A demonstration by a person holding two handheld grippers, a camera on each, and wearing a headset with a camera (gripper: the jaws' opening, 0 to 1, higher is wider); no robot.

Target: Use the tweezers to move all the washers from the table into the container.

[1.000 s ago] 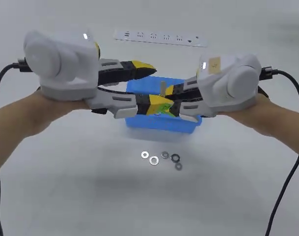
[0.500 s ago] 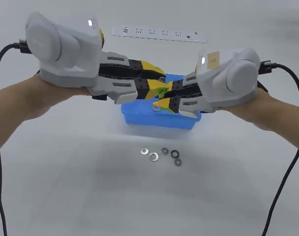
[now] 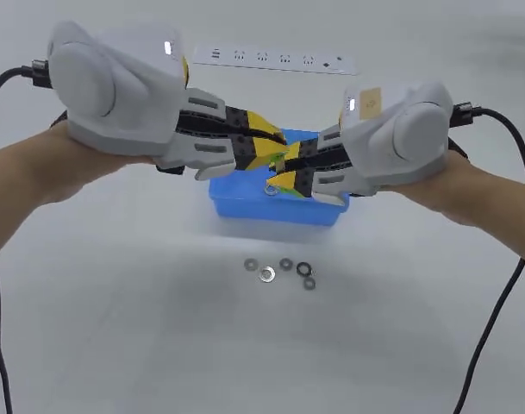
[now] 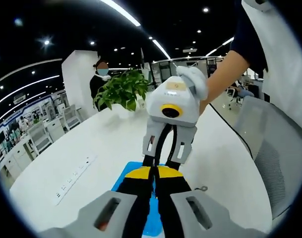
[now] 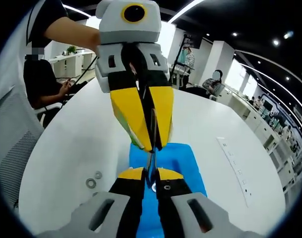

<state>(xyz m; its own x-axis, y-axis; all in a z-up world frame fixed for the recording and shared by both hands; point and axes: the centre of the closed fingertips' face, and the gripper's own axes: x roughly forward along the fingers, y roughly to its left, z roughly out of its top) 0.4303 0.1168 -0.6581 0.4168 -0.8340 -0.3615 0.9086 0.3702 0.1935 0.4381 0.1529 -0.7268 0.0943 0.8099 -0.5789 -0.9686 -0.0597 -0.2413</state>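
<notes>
Over the blue container (image 3: 245, 205), my left gripper (image 3: 278, 153) and right gripper (image 3: 284, 176) meet tip to tip. Both have their jaws shut on thin metal tweezers (image 5: 151, 148) that run between them. A small metal ring (image 3: 270, 189) hangs just under the tips, above the container (image 5: 183, 163); a green piece (image 3: 294, 192) shows beside the right jaws. Several washers (image 3: 279, 270) lie in a loose cluster on the white table in front of the container, and two of those washers (image 5: 93, 179) show to its left. The left gripper (image 4: 154, 174) points straight at the right one.
A white power strip (image 3: 275, 60) lies at the far side of the table behind the container. Black cables trail from both grippers past the person's forearms. People, chairs and a potted plant (image 4: 122, 91) stand in the room beyond the table.
The left gripper's jaws, wide apart a second ago, have shut. Both grippers have come together and lifted slightly over the container. The washers on the table have not moved.
</notes>
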